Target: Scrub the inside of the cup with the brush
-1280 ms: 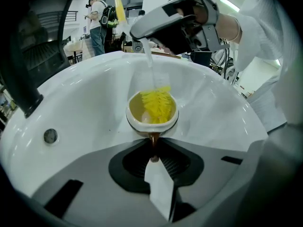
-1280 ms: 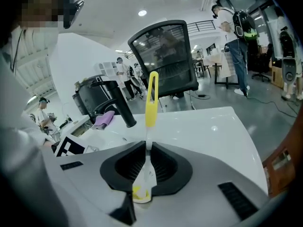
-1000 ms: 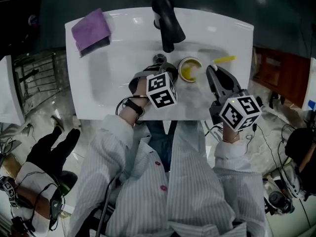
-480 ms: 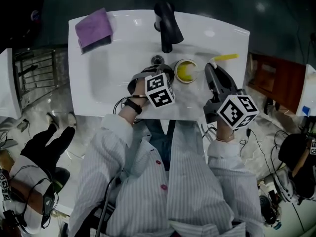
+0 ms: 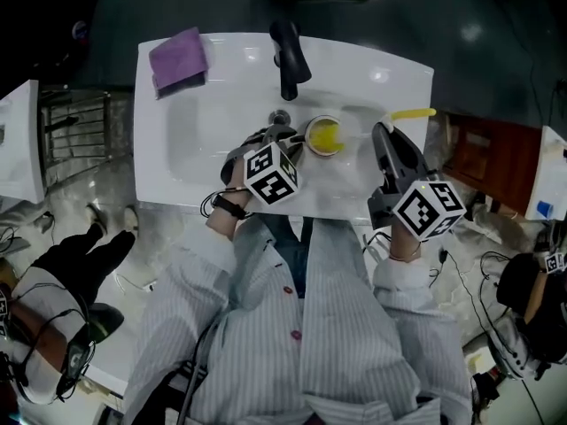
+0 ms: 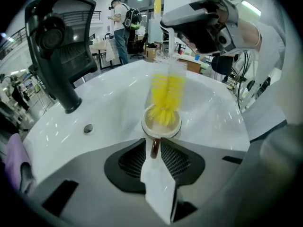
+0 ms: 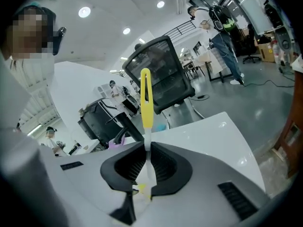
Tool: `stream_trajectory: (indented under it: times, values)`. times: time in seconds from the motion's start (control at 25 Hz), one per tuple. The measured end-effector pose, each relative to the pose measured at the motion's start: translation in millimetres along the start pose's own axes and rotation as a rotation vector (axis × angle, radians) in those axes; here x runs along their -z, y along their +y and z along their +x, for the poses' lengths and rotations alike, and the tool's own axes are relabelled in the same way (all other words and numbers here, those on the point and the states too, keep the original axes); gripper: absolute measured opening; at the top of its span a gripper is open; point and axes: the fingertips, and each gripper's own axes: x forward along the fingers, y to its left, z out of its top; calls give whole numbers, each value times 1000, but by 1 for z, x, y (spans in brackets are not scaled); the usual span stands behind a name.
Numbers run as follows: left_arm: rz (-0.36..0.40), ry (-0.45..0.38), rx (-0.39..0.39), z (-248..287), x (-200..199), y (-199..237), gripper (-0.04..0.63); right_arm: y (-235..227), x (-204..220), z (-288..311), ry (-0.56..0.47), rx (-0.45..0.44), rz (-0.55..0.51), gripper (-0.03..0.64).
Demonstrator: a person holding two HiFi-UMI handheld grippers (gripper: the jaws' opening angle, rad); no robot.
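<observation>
Just now the left hand-held gripper (image 6: pixel 153 145) has been easing its jaws apart a little, yet the brown handle of the cup (image 6: pixel 161 133) sits between the pads with no gap to be seen on either side, so this reads as a slackened grip, not a release. In the head view its marker cube also lies turned compared with a second ago. The cup stands mouth up over the sink (image 5: pixel 195 149), just near of the faucet (image 5: pixel 288 56). The right hand-held gripper (image 7: pixel 147 148) is clamped on the thin shaft of the brush (image 6: pixel 166 91), whose yellow bristles stand half out of the cup's mouth. Judging by that, the stroke is at its top or the brush is leaving, and a looser hold could let the cup twist if scrubbing goes on.
</observation>
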Motion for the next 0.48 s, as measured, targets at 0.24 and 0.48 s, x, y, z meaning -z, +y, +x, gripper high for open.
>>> stream_trajectory:
  times: [0.24, 0.48]
  values:
    - [-148, -140, -51, -44, -32, 12, 89, 20, -23, -14, -55, -42, -23, 55]
    - [-236, -294, -92, -94, -66, 33, 89, 49, -46, -17, -97, -93, -52, 55]
